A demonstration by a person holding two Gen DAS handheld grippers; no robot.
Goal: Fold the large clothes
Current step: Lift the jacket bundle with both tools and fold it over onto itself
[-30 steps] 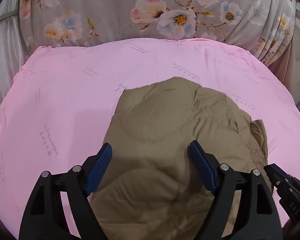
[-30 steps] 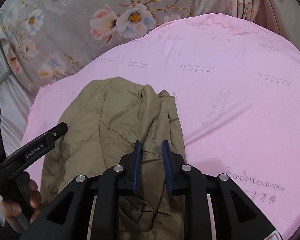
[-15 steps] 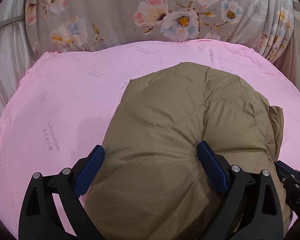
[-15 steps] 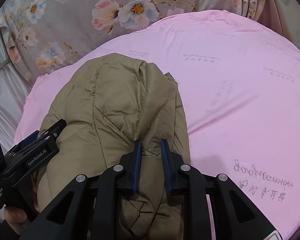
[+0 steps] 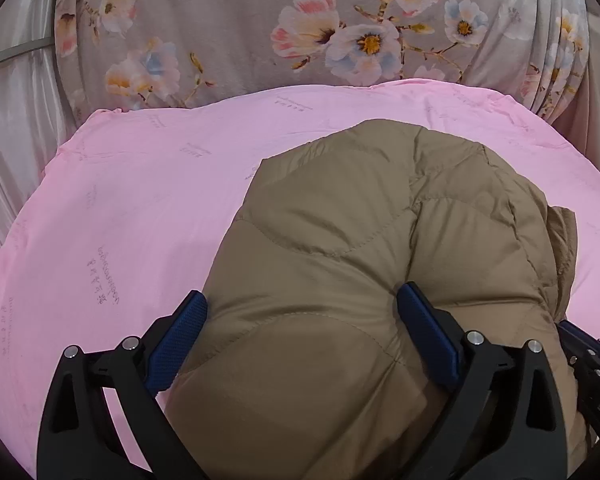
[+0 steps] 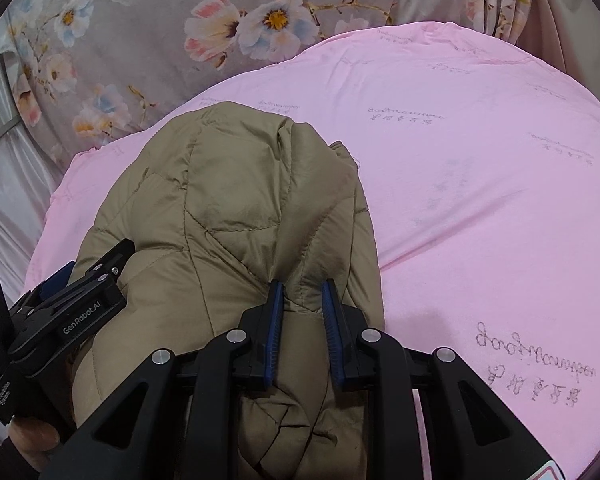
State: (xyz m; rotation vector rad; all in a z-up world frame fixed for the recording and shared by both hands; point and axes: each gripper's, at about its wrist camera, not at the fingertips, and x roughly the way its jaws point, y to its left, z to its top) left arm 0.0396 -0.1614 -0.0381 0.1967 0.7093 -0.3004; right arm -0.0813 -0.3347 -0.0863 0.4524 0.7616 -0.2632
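Right tool (image 6: pixel 300 304) pinches a fold of the tan padded jacket (image 5: pixel 380 248) lying lengthwise toward the pink bed's (image 5: pixel 140 200) far edge, while left tool (image 5: pixel 300 320), jaws just opened wide, straddles its near bulk unclamped.

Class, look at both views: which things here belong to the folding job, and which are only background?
Part of the job:
- jacket, tan and quilted
- left gripper, jaws just opened wide, astride the jacket
- right gripper, pinching a fold of the jacket

Just background:
- pink sheet under the jacket
- flowered cloth behind
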